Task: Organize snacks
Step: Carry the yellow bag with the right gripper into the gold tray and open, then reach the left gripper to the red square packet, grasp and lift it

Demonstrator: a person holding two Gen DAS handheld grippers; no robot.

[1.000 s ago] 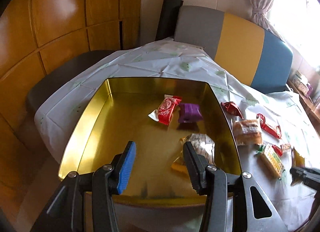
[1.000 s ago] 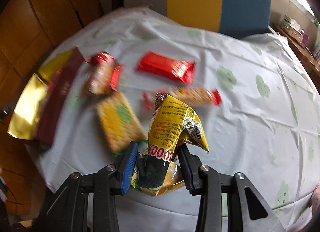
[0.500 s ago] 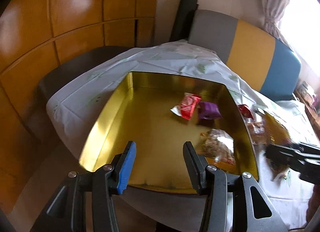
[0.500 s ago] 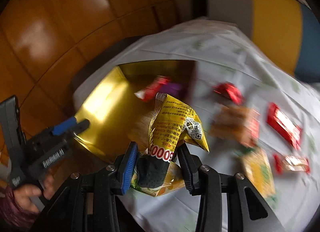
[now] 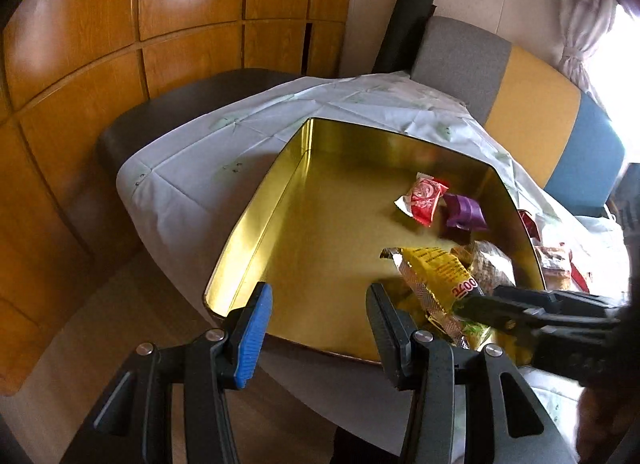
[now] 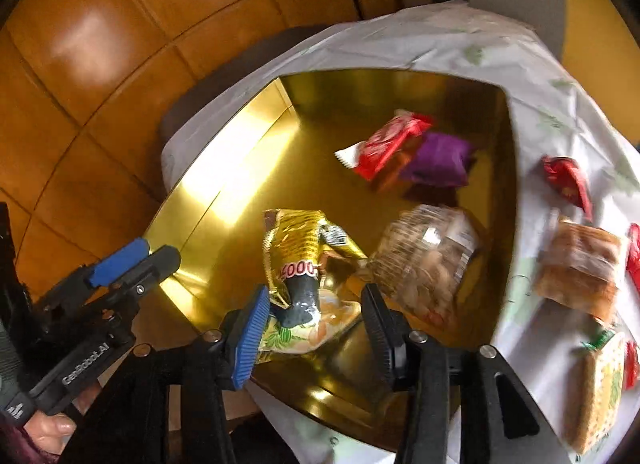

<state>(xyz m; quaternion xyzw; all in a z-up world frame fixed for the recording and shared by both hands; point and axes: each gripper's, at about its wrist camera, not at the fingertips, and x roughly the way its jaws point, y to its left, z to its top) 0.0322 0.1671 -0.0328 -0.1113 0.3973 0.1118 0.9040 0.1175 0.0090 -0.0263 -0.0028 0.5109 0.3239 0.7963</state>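
Observation:
A gold tin stands on the white tablecloth. Inside lie a red packet, a purple packet and a clear biscuit bag. The yellow snack packet sits between the jaws of my right gripper, which stand open over the tin's near part. In the left wrist view the right gripper comes in from the right. My left gripper is open and empty at the tin's near edge.
Several snacks lie on the cloth right of the tin: a red packet, a brown pastry bag, a yellow cracker pack. A grey, yellow and blue sofa back stands behind. Wooden panels are on the left.
My right gripper carried the yellow packet from the cloth over into the tin, and its jaws have opened. My left gripper drew back and to the left.

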